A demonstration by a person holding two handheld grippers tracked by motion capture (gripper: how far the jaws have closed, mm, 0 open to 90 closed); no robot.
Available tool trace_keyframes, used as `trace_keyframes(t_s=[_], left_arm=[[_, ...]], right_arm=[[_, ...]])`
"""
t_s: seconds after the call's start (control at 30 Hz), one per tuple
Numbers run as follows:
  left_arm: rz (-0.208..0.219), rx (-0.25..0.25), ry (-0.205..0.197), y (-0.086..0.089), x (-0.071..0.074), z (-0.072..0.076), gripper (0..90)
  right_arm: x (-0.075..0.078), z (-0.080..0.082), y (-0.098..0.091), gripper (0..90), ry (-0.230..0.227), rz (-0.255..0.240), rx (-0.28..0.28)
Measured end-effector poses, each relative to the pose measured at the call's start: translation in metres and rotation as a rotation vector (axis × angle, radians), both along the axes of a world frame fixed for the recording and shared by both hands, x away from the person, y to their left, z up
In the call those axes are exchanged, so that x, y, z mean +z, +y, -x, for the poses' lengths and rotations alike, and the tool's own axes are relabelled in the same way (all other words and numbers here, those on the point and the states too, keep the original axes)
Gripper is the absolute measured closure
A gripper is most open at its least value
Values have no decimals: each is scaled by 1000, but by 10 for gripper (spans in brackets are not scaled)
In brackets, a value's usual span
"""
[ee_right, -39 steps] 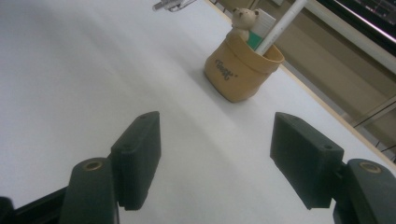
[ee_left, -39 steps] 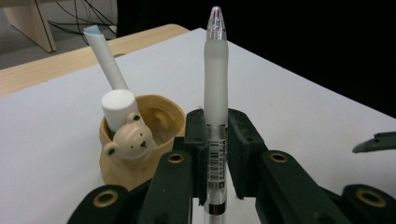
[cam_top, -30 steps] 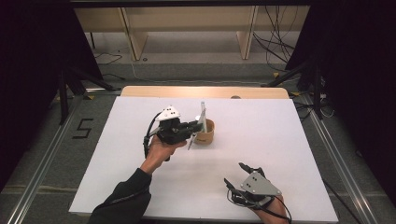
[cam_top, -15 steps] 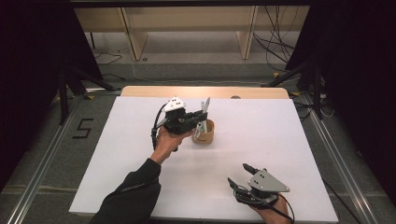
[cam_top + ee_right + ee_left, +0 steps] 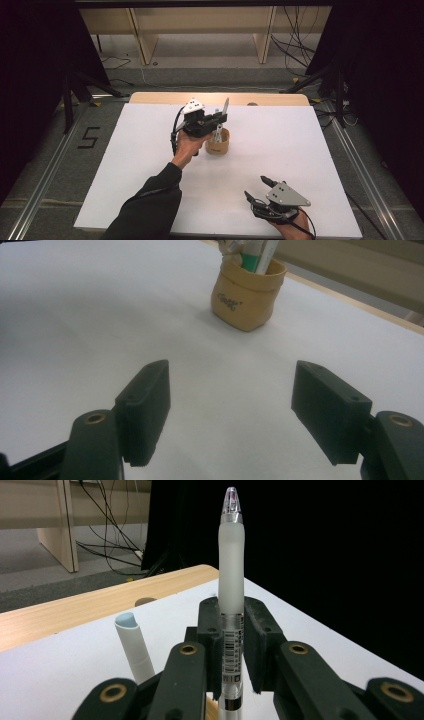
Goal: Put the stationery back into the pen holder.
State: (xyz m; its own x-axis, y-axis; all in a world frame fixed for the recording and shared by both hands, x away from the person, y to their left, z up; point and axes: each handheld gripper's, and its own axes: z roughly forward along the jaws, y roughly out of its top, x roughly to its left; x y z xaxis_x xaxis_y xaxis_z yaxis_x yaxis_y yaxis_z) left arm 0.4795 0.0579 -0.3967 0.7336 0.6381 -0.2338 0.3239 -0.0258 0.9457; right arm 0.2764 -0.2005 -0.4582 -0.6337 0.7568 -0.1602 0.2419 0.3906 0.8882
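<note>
At the left of the high view, the left gripper [image 5: 220, 120] is hovering above the middle of the white bench [image 5: 125, 165], with the person's dark sleeve [image 5: 150, 205] reaching in from the bottom edge. Its fingers [image 5: 212, 630] are clamping a pen [image 5: 231, 580] between them, pressing on the clear barcoded section of the barrel. The pen is standing upright in the left gripper view, its frosted grip and clear tip rising well above the fingers. In the high view the pen [image 5: 226, 106] is sticking up beside the gripper, over the small tan pot [image 5: 217, 142] that is sitting on the bench just right of the hand. A pale blue-topped tube [image 5: 134, 647] is leaning up from below the fingers in the left gripper view, just beside the left one; whether it is touching it is unclear. Behind the white sheet, a strip of bare wood [image 5: 150, 97] is showing along the far edge of the bench.

Further right and nearer the person, the right gripper [image 5: 257, 187] is resting low near the front edge of the bench, well apart from the pot. Its fingers [image 5: 145, 405] are standing wide apart, holding nothing, with bare white bench between them. In the right gripper view the pot [image 5: 247, 292] is sitting ahead, upright, with a green-and-white item [image 5: 255, 257] and other stick-like things poking out of its rim.
</note>
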Motion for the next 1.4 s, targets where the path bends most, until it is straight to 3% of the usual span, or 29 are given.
trace_keyframes(t_s=[0.53, 0.97, 1.4], left_arm=[[-1, 33, 11, -8, -12, -16, 791], [2, 37, -3, -14, -19, -18, 791], [-4, 44, -15, -15, -27, -17, 790]], right_arm=[[0, 0, -1, 322, -3, -18, 6], [0, -2, -3, 277, 22, -64, 12], [0, -1, -3, 274, 25, -64, 15]])
